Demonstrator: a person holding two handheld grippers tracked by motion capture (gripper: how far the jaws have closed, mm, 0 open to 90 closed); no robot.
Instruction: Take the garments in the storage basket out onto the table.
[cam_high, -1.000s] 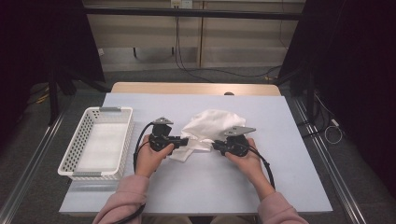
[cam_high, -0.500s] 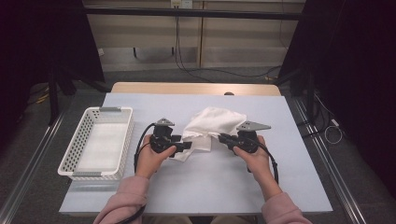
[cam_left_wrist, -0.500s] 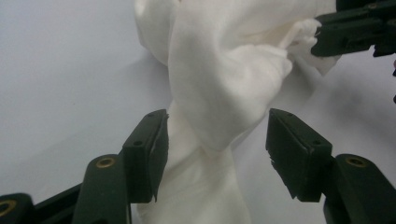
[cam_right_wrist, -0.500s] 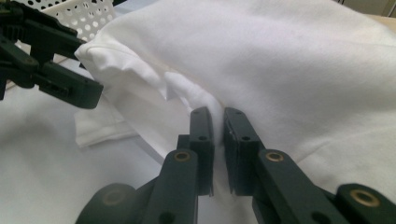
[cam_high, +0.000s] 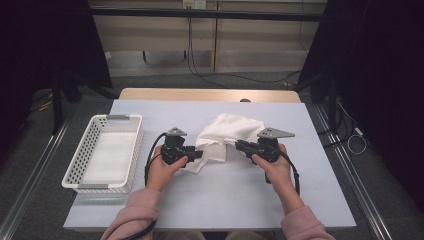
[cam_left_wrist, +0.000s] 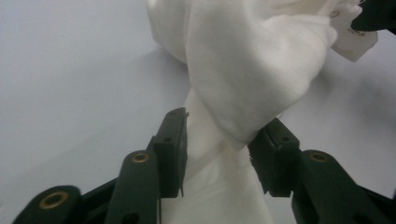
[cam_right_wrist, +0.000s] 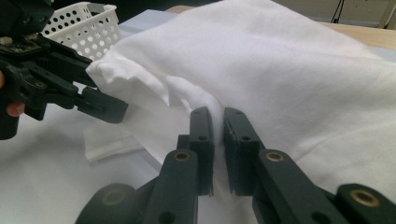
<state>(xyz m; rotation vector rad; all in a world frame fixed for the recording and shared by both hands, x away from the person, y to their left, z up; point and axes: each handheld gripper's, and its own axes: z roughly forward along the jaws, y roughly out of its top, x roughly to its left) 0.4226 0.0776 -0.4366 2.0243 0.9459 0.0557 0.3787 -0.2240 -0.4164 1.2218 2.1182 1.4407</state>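
A crumpled white cloth (cam_high: 227, 131) lies mid-table between my two grippers. My left gripper (cam_high: 199, 154) holds its lower left part; in the left gripper view a bunched fold (cam_left_wrist: 247, 70) fills the gap of that gripper (cam_left_wrist: 217, 140). Its jaws have just been closing, and both pads touch the fabric. My right gripper (cam_high: 239, 145) is shut on the cloth's right edge and holds it a little off the table. In the right gripper view its jaws (cam_right_wrist: 218, 121) pinch a thin layer of cloth (cam_right_wrist: 289, 65), with the left gripper (cam_right_wrist: 107, 109) beyond.
An empty white perforated basket (cam_high: 116, 117) stands at the table's left, also seen in the right gripper view (cam_right_wrist: 79, 23). The pale blue tabletop (cam_high: 225, 200) is bare in front of the hands. Dark curtains and cables lie behind the table.
My right gripper has risen and shifted slightly right, lifting the cloth's right side into a taller heap. The left hand has stayed in place.
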